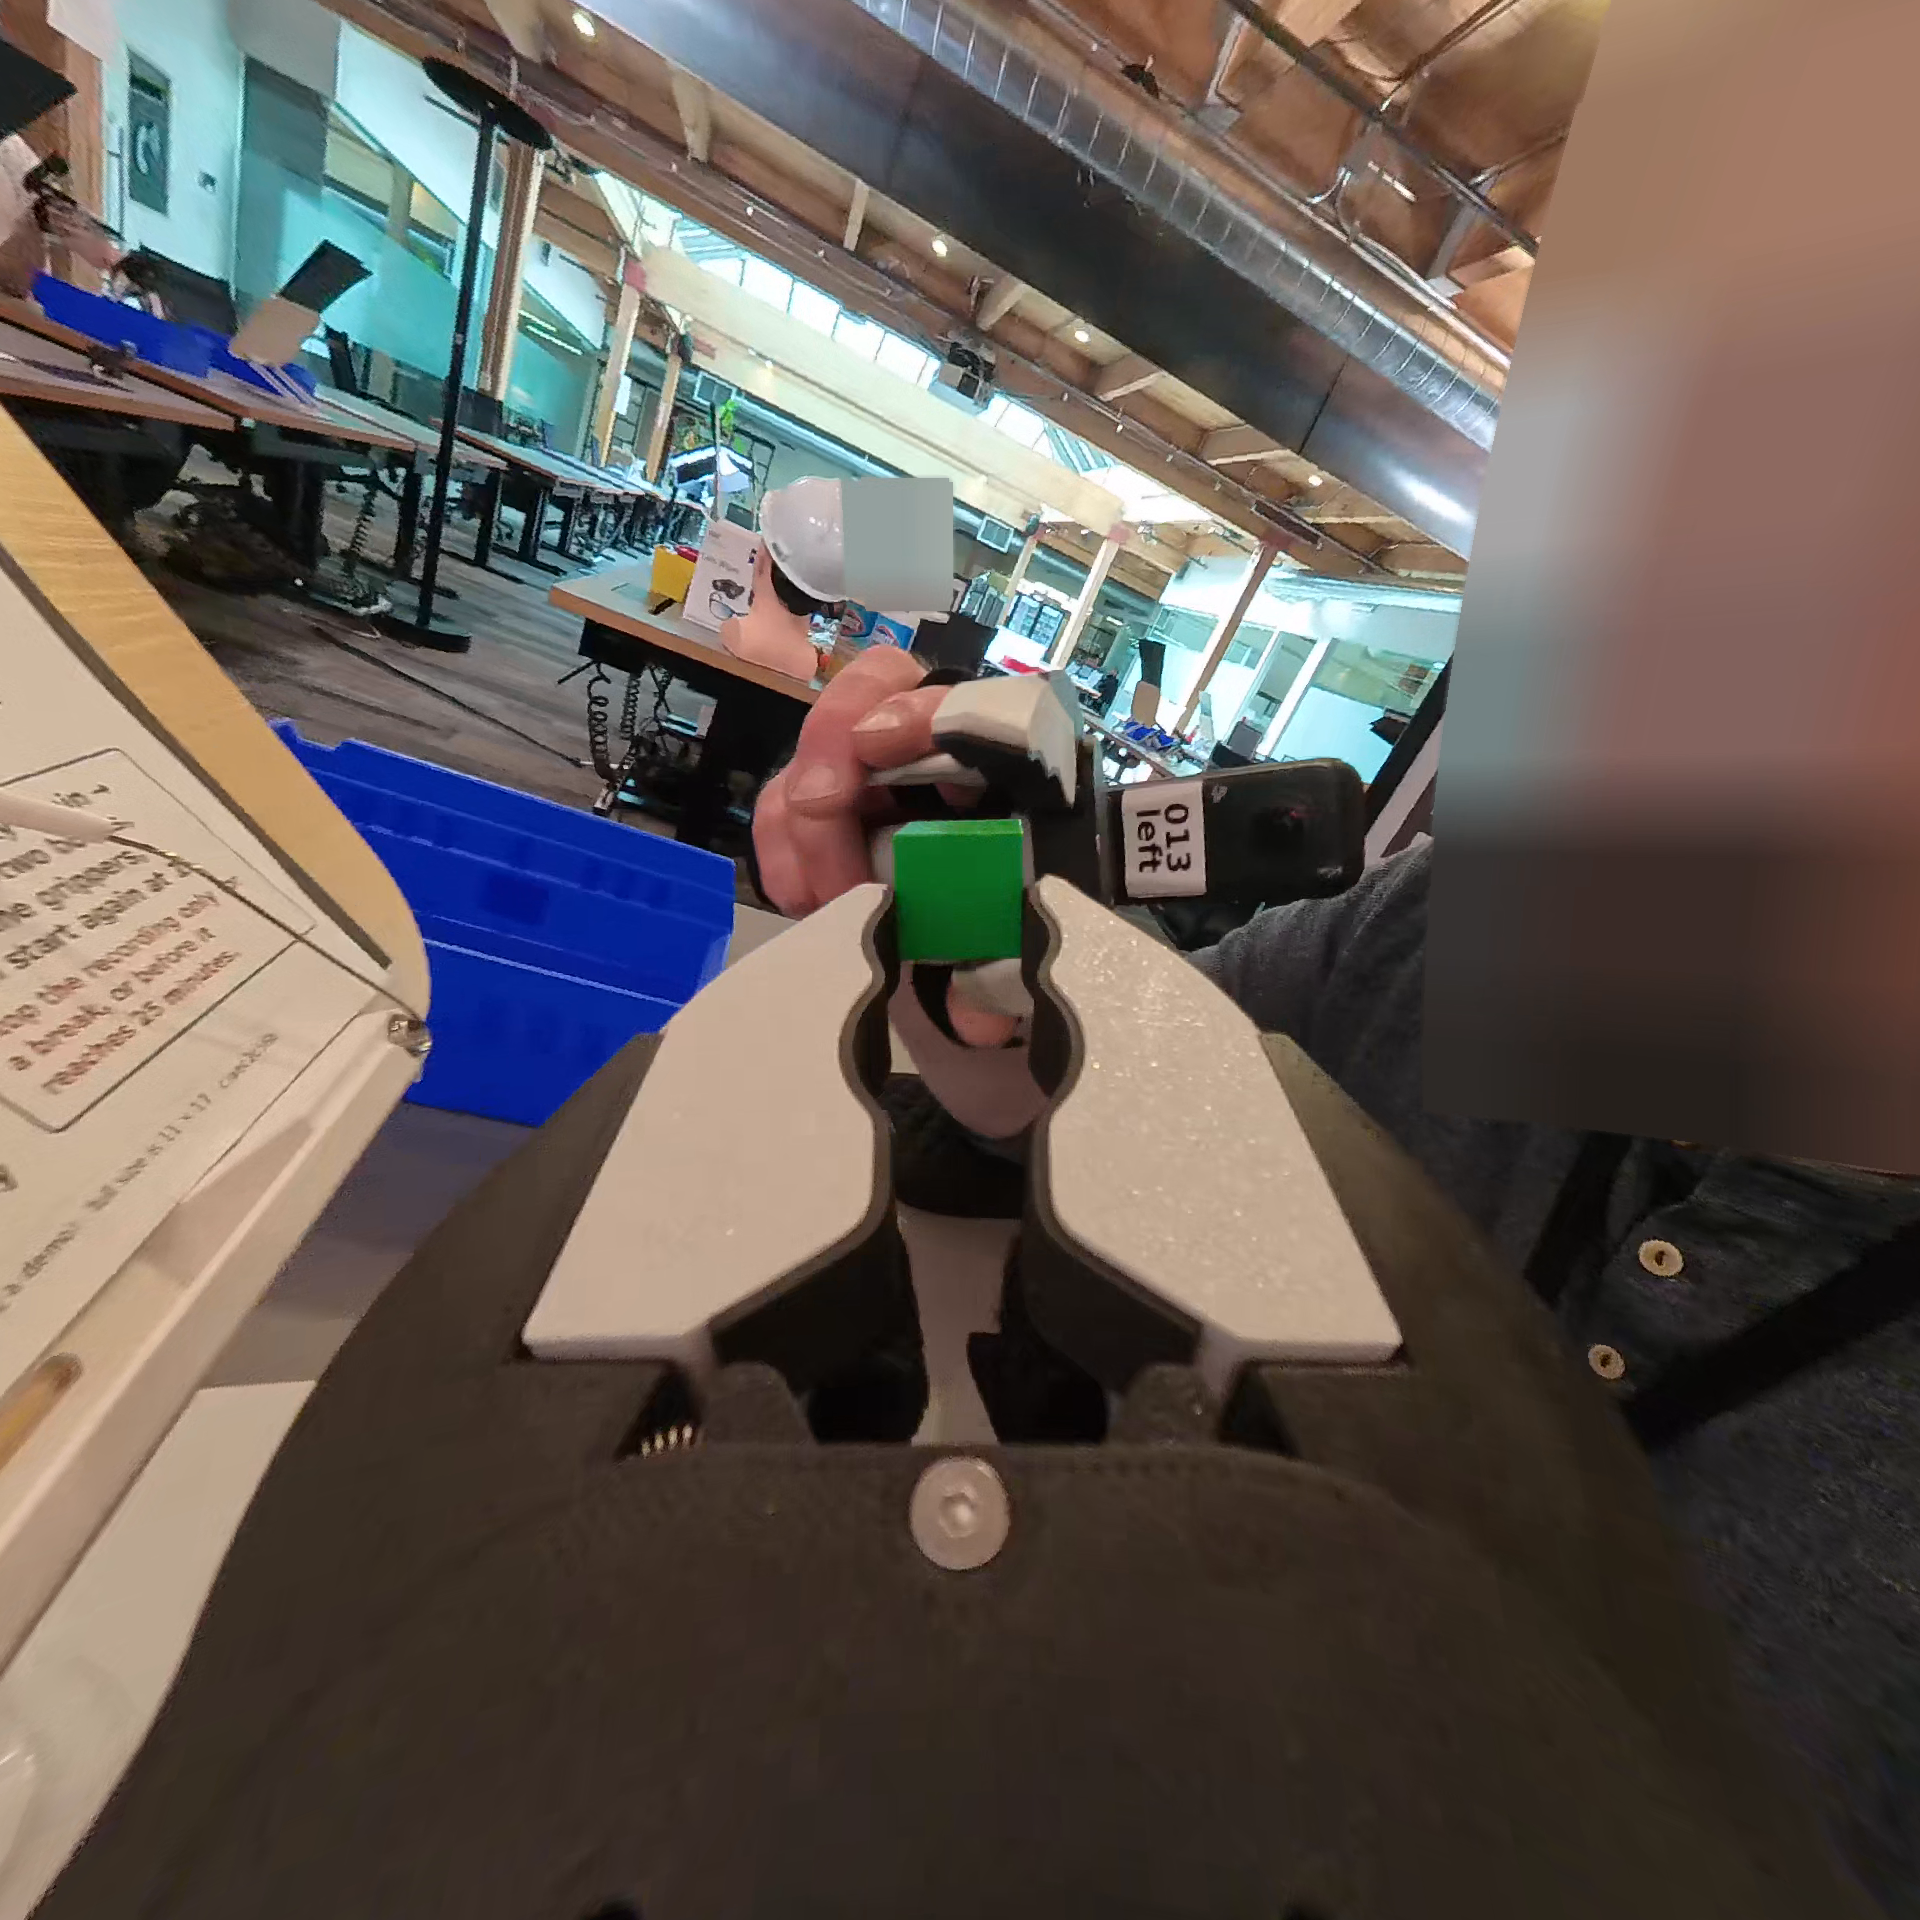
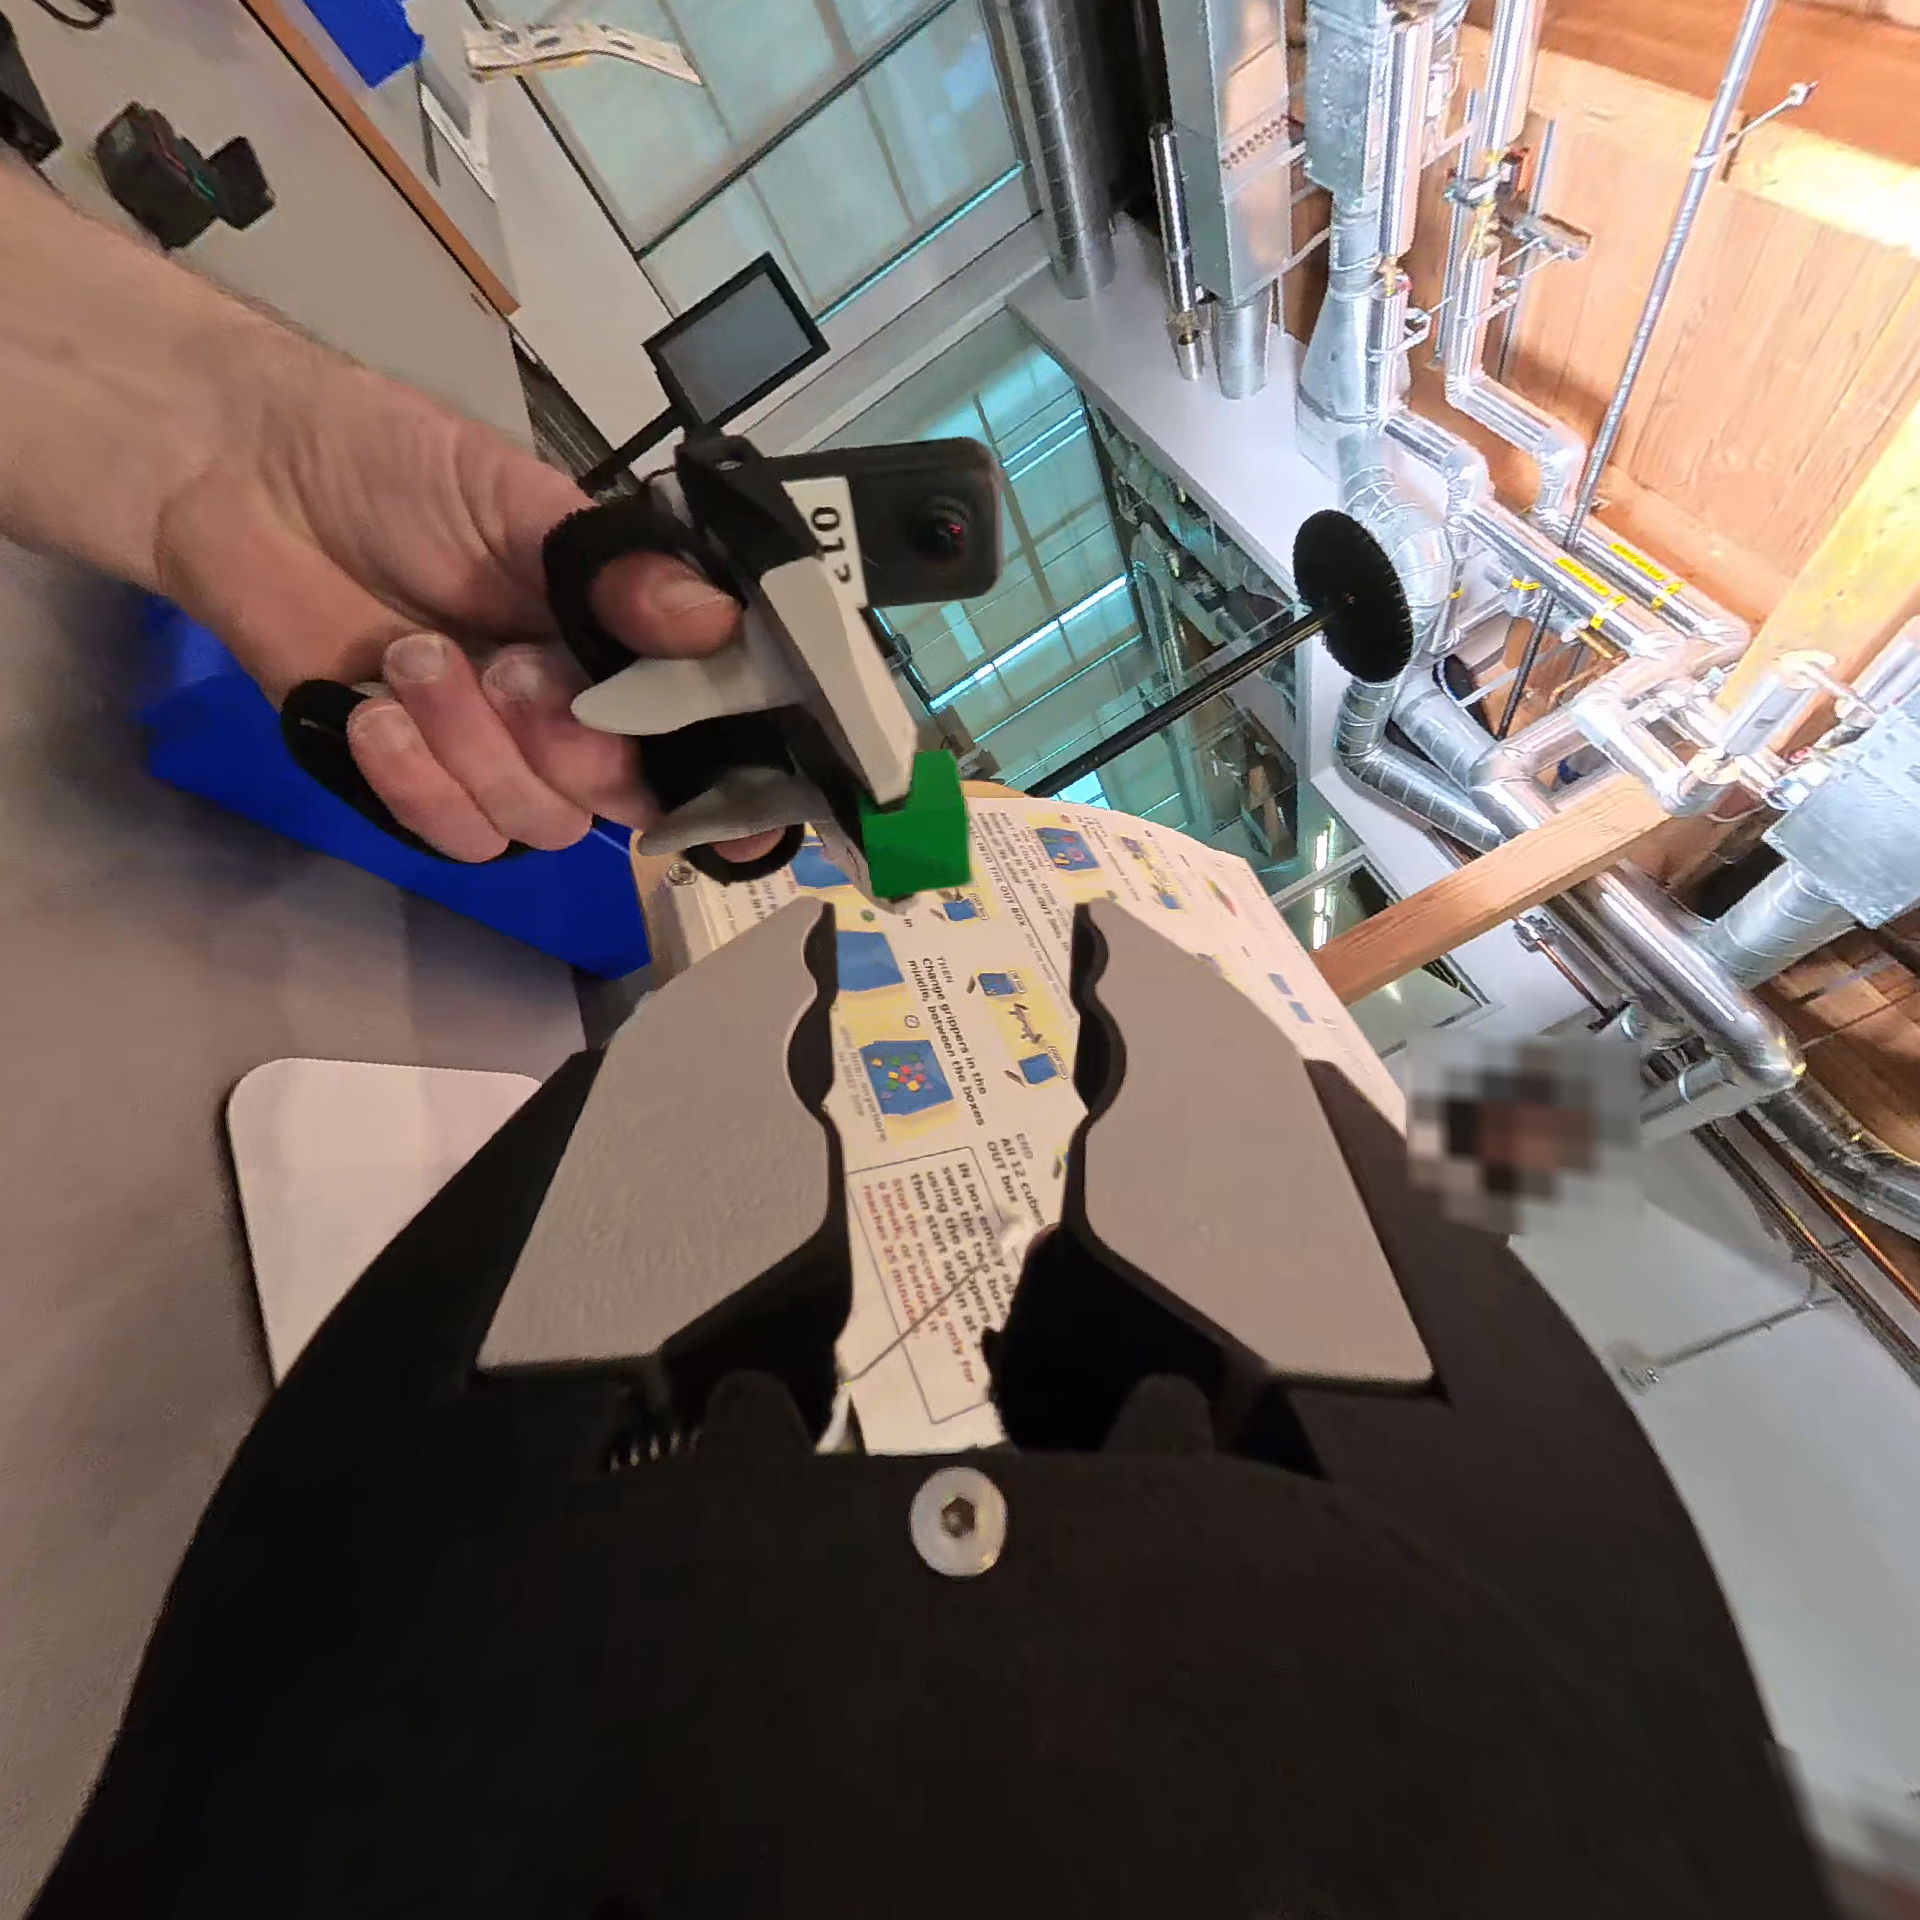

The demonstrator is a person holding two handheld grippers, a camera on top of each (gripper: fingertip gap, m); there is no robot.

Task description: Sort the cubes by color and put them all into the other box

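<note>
- One blue box (image 1: 540,935) shows, lying below and to one side of the green cube; its inside is hidden, so how many cubes are sorted or left cannot be told. A second box, if there is one, cannot be told apart from it.
- One instruction board (image 2: 1091,1039) stands just behind the green cube in the right wrist view.
- Two grippers face each other above the table (image 2: 208,1039), each in one of the person's hands.
- The left gripper (image 1: 958,914) is narrowed onto the cube, both pads pressing its sides.
- The right gripper (image 2: 951,935) stands wide with nothing between its fingers, just short of the cube.
- One green cube (image 1: 958,894) is in sight, held in the air outside the box; by my judgement it is mid-handover and not yet placed.
</note>
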